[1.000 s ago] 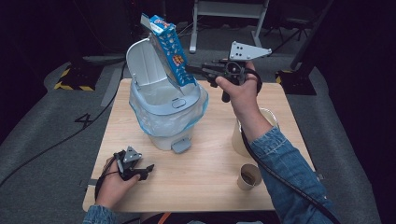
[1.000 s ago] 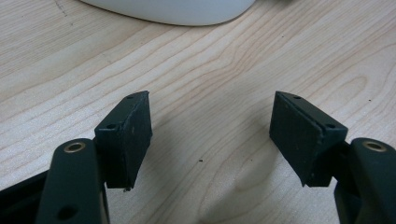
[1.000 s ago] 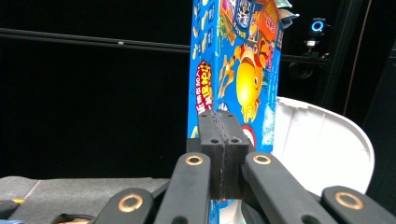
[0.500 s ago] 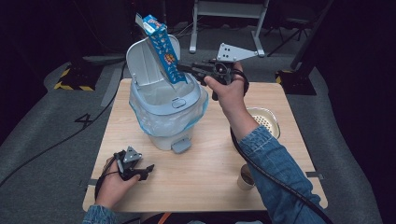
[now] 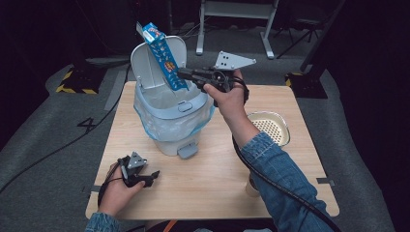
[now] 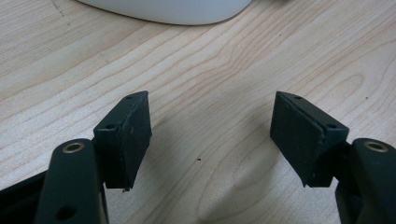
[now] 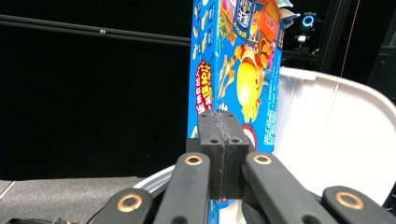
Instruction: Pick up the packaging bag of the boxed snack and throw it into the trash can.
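A tall blue snack box hangs tilted over the open pale-blue pedal bin, its lower end just inside the rim. My right gripper comes in from the right and is shut on the box's lower edge, jaws pressed together on thin card. The bin's lid stands raised behind the box. My left gripper rests on the wooden table near the front left corner, jaws wide open with bare wood between them.
A clear plastic liner is folded over the bin's rim, and its pedal faces me. A cream strainer bowl sits at the right of the table. A paper cup stands near the front, partly behind my right sleeve. The bin's white base lies ahead of the left jaws.
My right hand has carried the blue box leftward and down, from above the bin's right side to over its opening. The left hand has stayed put.
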The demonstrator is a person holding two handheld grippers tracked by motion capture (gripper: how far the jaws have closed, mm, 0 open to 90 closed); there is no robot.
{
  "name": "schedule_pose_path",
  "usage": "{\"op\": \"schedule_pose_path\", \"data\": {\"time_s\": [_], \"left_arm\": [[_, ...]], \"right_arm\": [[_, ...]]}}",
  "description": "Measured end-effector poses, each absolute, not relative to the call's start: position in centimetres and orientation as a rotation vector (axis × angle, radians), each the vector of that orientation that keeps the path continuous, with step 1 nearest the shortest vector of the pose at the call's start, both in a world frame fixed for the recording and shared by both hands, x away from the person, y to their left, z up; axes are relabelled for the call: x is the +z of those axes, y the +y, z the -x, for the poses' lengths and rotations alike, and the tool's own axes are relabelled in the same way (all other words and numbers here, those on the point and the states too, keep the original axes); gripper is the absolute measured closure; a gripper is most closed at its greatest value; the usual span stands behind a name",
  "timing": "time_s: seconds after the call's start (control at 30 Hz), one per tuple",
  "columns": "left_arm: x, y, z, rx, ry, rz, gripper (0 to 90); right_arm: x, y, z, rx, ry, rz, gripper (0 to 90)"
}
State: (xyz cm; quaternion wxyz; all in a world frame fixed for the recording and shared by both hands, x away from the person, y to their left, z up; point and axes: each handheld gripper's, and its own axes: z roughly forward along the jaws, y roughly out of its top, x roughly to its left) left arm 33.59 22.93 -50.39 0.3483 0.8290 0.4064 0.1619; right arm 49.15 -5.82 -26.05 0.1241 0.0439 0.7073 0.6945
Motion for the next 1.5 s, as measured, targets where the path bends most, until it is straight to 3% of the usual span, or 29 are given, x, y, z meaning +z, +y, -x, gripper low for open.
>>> {"op": "schedule_pose_path", "data": {"time_s": [0.63,0.67,0.73,0.83,1.5], "left_arm": [[-50.4,22.9,-33.6,0.419,1.054,-2.149,29.4],[-50.4,22.9,-33.6,0.418,1.054,-2.149,29.4],[-50.4,22.9,-33.6,0.419,1.053,-2.15,29.4],[-50.4,22.9,-33.6,0.418,1.054,-2.149,29.4],[-50.4,22.9,-33.5,0.417,1.048,-2.156,29.4]], "right_arm": [[-28.8,-5.7,-49.7,2.041,2.132,-0.143,87.8],[-29.0,-5.8,-49.7,2.038,2.137,-0.153,84.7],[-29.2,-5.7,-49.8,2.009,2.171,-0.195,52.8],[-29.1,-6.1,-49.7,1.985,2.14,-0.247,31.5],[-26.5,-13.2,-45.1,1.68,2.399,-0.285,31.0]]}}
